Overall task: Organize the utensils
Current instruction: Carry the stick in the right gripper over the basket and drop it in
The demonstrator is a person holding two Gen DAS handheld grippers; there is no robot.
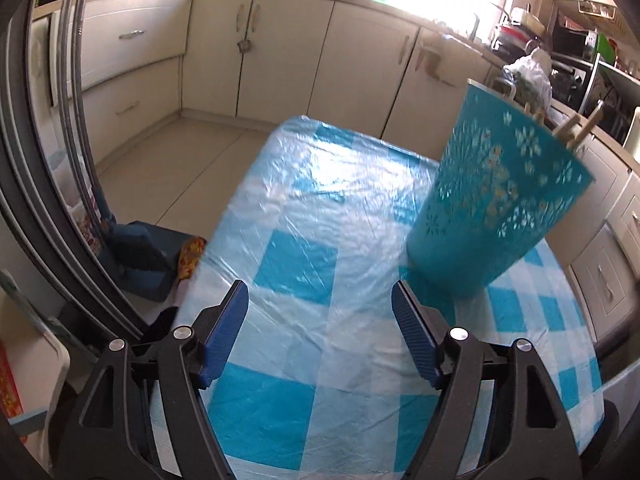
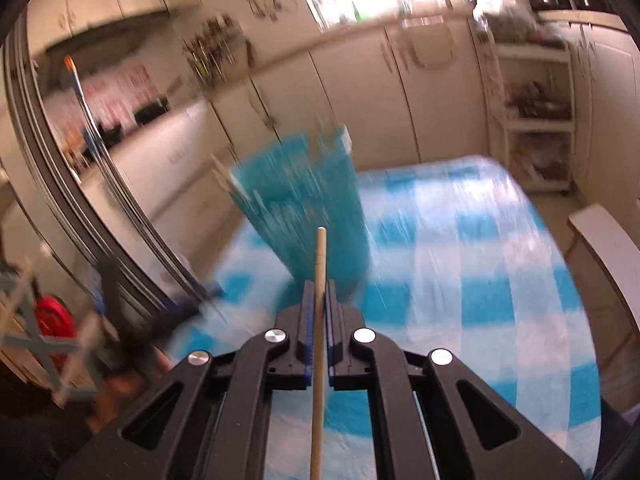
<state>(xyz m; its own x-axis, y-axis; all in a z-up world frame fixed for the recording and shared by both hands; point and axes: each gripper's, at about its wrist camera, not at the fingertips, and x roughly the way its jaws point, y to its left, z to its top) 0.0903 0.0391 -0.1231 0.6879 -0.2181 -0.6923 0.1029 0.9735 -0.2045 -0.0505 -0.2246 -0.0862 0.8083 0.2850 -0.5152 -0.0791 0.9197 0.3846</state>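
Observation:
A teal perforated utensil holder [image 1: 492,192] stands on the blue-and-white checked tablecloth [image 1: 304,216], with wooden handles [image 1: 576,128] sticking out of its top. My left gripper [image 1: 320,300] is open and empty, low over the cloth, with the holder just ahead to its right. In the right wrist view my right gripper [image 2: 319,292] is shut on a thin wooden stick [image 2: 320,256] that points up toward the blurred teal holder [image 2: 304,208], which stands just beyond it.
Cream kitchen cabinets [image 1: 280,52] line the far side. A metal rail [image 1: 72,80] curves at the left. A white shelf unit [image 2: 532,112] stands beyond the table's far right corner. A white chair back [image 2: 608,248] is at the right.

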